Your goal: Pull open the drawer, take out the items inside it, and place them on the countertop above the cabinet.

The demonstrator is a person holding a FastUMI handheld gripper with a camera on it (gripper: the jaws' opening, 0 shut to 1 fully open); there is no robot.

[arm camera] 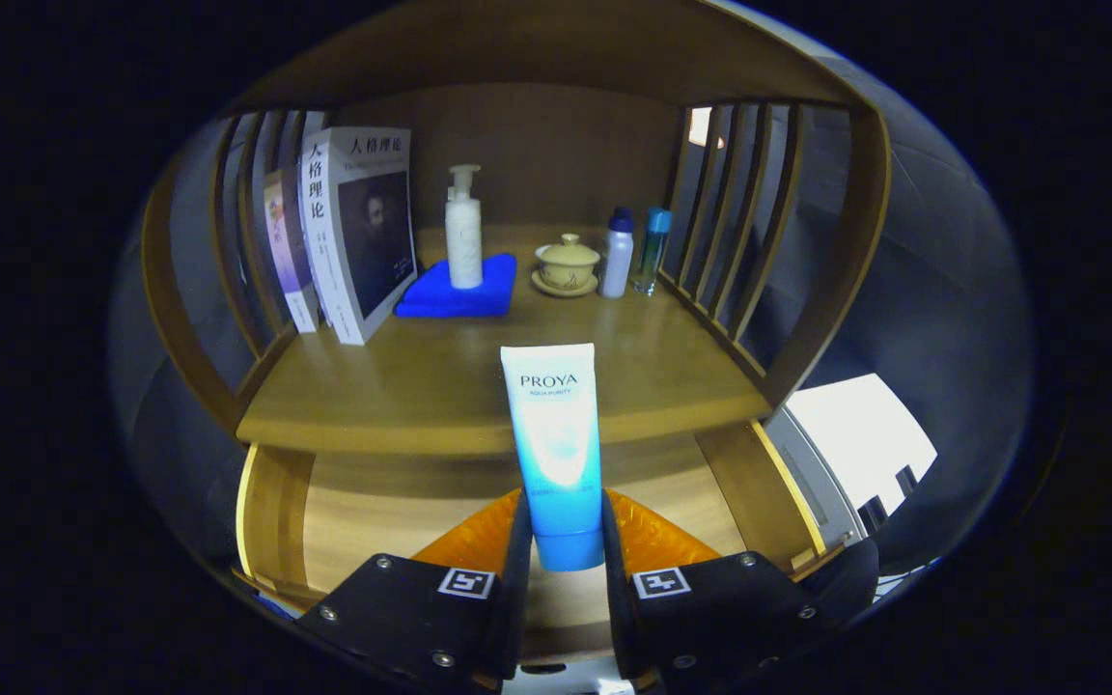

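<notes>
The fingers are clamped on the lower end of a blue-and-white tube, one pad on each side just above its cap, so the tube stands upright between them over the open drawer. The grip is low on a soft tube, and I judge it could lean or slip out if swung quickly; its top could also clip the front edge of the bench on the way up. What shows of the drawer floor looks bare, though the fingers hide part of it. Beyond, the bench already carries books, a pump bottle on a blue cloth, a lidded cup and two small bottles, so a careless set-down could knock one over
</notes>
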